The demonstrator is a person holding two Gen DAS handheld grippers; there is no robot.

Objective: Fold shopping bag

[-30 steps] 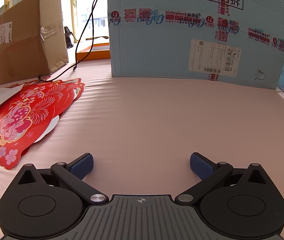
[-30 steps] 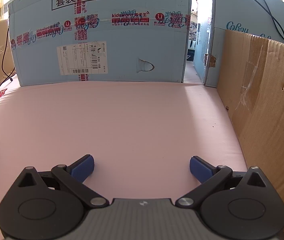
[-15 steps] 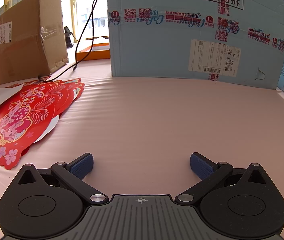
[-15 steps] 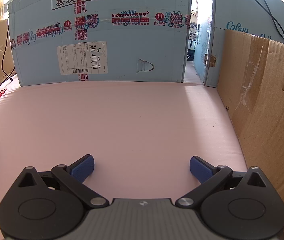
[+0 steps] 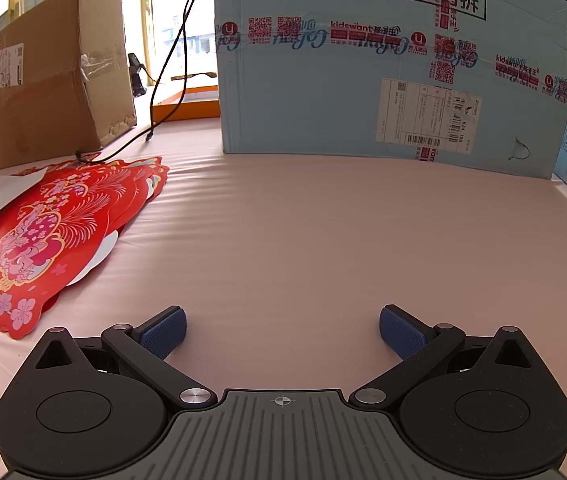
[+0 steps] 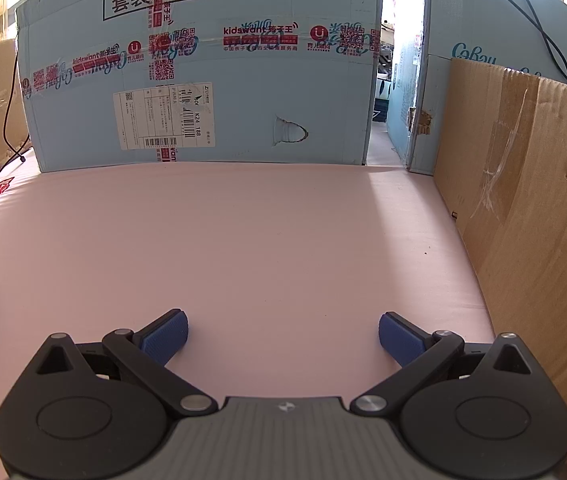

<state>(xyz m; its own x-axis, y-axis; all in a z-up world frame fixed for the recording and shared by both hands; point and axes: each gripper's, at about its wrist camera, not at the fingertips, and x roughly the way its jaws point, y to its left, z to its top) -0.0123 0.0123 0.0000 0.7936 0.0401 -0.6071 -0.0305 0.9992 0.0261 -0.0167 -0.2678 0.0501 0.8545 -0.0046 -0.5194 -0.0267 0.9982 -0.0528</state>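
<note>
Both grippers rest low over the pink table cover (image 5: 323,220), my left gripper (image 5: 282,330) and my right gripper (image 6: 282,334) each with jaws spread wide and nothing between the blue pads (image 6: 165,334). I judge I hold them released and level like this because folding has not begun and I want a clear look ahead. No shopping bag shows in front of either gripper; the nearest candidate is the stack of red printed sheets (image 5: 43,236) lying flat to my left, but I cannot tell whether that is the bag. A big blue carton (image 5: 395,64) walls off the far edge, a brown cardboard box (image 5: 47,80) stands behind the red stack with a black cable (image 5: 171,64) trailing down beside it, and a brown cardboard panel (image 6: 531,208) closes my right side, so sideways room there is tight.
</note>
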